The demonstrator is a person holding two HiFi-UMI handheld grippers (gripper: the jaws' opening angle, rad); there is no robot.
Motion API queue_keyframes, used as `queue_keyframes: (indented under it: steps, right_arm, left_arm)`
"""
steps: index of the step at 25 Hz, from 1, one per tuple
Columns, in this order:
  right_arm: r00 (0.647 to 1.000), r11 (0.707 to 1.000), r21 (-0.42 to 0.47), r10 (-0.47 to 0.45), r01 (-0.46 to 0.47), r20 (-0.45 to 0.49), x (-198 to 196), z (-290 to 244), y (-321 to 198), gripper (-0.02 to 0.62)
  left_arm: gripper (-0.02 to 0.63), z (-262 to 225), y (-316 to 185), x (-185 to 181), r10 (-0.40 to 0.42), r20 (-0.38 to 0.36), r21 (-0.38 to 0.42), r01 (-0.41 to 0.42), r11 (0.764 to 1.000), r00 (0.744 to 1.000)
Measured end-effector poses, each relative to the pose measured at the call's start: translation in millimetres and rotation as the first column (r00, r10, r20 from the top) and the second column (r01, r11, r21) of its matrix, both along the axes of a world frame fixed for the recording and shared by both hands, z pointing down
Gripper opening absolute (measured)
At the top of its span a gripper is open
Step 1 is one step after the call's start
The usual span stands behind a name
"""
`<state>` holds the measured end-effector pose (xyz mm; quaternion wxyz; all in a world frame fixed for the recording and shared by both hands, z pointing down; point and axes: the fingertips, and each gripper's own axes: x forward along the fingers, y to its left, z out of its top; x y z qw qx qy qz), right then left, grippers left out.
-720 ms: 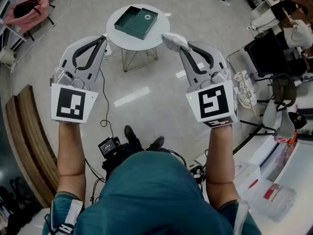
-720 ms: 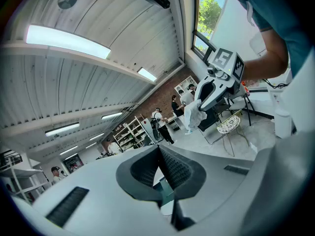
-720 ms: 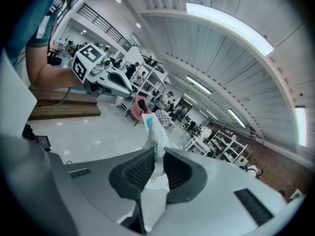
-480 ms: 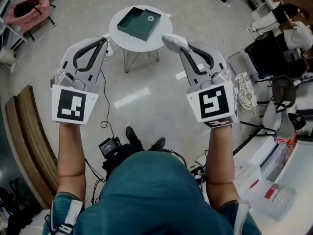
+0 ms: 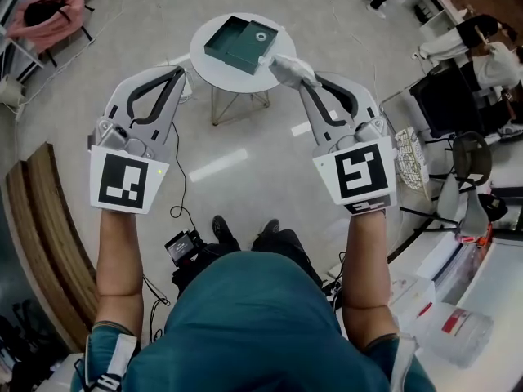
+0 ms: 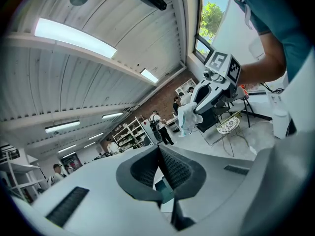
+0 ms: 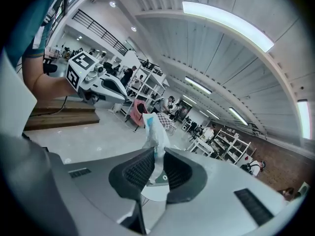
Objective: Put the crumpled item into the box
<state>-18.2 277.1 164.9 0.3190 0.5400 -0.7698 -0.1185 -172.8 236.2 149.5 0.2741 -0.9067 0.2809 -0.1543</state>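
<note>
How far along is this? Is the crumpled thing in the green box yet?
Not yet. Done: the right claw has the crumpled item pinched. In hand: it hangs near the green box on the round table. Left: move over the box and let go. The left claw is shut, empty.

The crumpled item (image 5: 288,66) seems thin wrinkled plastic, the box (image 5: 243,43) matt, the floor (image 5: 270,188) glossy

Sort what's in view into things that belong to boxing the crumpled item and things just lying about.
Belongs to the job: crumpled item, gripped in the right gripper; green box; round table under it.
Just lying about: pink cloth; wooden bench; white mesh chair; clear plastic tub.
</note>
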Motion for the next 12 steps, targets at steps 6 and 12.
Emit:
queue_keyframes:
  steps: [6, 12]
  right_arm:
    - [0.998, 0.998, -0.006, -0.057, 0.058, 0.022, -3, 16, -41, 0.074]
    - [0.987, 0.988, 0.011, -0.155, 0.155, 0.051, 7, 16, -81, 0.074]
  left_arm:
    - [0.018, 19, -27, -4, -0.056, 0.011, -0.025, 0.056, 0.998, 0.998]
    - [0.018, 14, -47, 6, -0.136, 0.031, -0.009, 0.137, 0.991, 0.990]
